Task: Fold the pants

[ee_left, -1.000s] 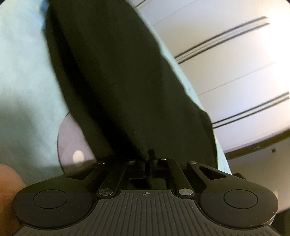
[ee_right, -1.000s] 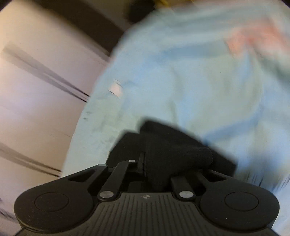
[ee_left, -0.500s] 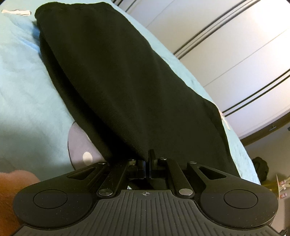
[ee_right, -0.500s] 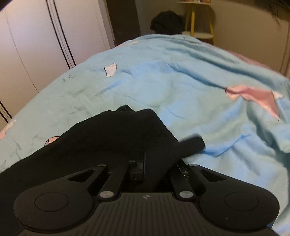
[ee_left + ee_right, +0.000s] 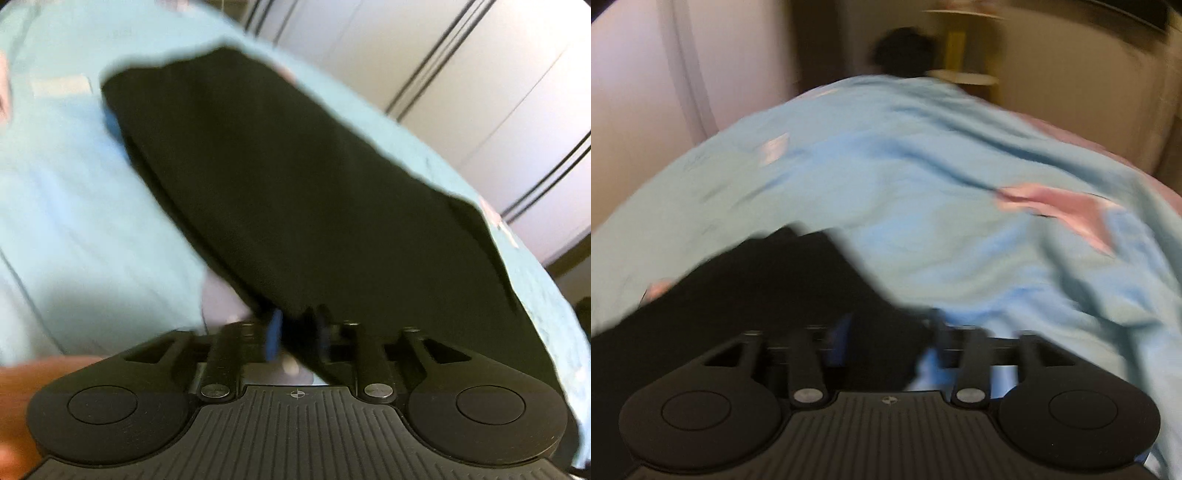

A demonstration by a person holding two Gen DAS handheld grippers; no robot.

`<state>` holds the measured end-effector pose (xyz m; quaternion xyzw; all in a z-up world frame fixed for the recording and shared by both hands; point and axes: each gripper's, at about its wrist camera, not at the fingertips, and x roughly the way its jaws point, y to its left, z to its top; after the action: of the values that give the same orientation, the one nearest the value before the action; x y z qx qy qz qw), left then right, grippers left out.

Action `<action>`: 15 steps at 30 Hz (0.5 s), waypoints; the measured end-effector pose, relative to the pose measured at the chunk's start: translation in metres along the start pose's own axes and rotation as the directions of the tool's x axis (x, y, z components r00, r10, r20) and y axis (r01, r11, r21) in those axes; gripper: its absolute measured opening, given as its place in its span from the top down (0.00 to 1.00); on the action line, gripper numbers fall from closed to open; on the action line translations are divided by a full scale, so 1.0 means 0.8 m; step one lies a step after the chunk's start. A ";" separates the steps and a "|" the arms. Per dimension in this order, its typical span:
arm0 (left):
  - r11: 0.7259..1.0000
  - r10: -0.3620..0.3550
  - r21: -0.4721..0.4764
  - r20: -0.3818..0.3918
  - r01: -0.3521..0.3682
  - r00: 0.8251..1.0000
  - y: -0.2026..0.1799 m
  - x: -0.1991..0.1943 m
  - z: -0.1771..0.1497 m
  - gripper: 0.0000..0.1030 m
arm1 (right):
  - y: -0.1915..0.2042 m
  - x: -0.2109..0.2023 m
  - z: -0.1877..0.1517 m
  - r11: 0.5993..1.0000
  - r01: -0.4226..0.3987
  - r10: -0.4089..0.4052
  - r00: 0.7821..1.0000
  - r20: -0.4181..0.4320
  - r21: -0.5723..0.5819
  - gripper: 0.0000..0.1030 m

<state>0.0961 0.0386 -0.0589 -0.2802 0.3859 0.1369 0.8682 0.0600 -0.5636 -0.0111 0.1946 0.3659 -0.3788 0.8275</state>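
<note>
My left gripper is opening: its jaws stand apart, with the near edge of the black knit fabric pants lying between them, and the pads no longer press on it. My right gripper is opening as well; a fold of the same black cloth sits in its gap toward the left finger, with nothing pinched.

The pants lie on the light blue bed sheet, directly ahead of both sets of jaws and touching them. In the left wrist view the long axis runs from the jaws to the far left, ending at a straight far edge. Both hands are at the near end, so the next fold, as I judge it, must carry the near end toward that far edge.

Only the left wrist view shows the full length of the garment. Only the right wrist view shows the free sheet to the right, with a pink patch. Both views are motion-blurred.
</note>
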 end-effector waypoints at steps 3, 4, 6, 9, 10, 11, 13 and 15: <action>0.997 -0.054 0.056 0.134 0.047 0.990 -0.021 -0.028 0.001 0.45 | -0.009 -0.020 0.011 0.993 0.117 -0.119 0.991 0.068 0.031 0.45; 0.994 -0.084 0.082 0.159 0.072 0.984 -0.030 -0.032 0.001 0.39 | -0.004 -0.030 0.012 0.992 0.126 -0.129 0.985 0.113 0.028 0.45; 0.984 -0.146 0.127 0.158 0.126 0.977 -0.055 -0.023 -0.004 0.34 | 0.023 -0.051 0.008 0.997 0.070 -0.065 0.978 0.197 -0.019 0.47; 0.962 -0.212 0.199 0.110 0.187 0.971 -0.088 0.008 -0.026 0.29 | 0.104 -0.072 -0.017 0.965 -0.149 0.191 0.962 0.193 -0.214 0.48; 0.957 -0.206 0.227 0.104 0.179 0.973 -0.098 0.020 -0.037 0.29 | 0.133 -0.074 -0.030 0.926 -0.253 0.301 0.942 0.145 -0.282 0.48; 0.952 -0.199 0.255 0.095 0.169 0.976 -0.103 0.029 -0.045 0.29 | 0.165 -0.072 -0.047 0.863 -0.371 0.416 0.907 0.066 -0.342 0.52; 0.930 -0.170 0.344 0.086 0.131 0.982 -0.111 0.053 -0.067 0.29 | 0.217 -0.060 -0.081 0.750 -0.515 0.530 0.843 -0.089 -0.415 0.59; 0.880 -0.118 0.470 0.084 0.065 0.989 -0.111 0.073 -0.085 0.28 | 0.253 -0.044 -0.111 0.691 -0.551 0.540 0.824 -0.172 -0.468 0.64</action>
<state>0.1351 -0.0723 -0.1060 -0.0734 0.3454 0.0142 0.9355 0.1592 -0.3645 -0.0336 0.0779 0.3850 -0.0063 0.9196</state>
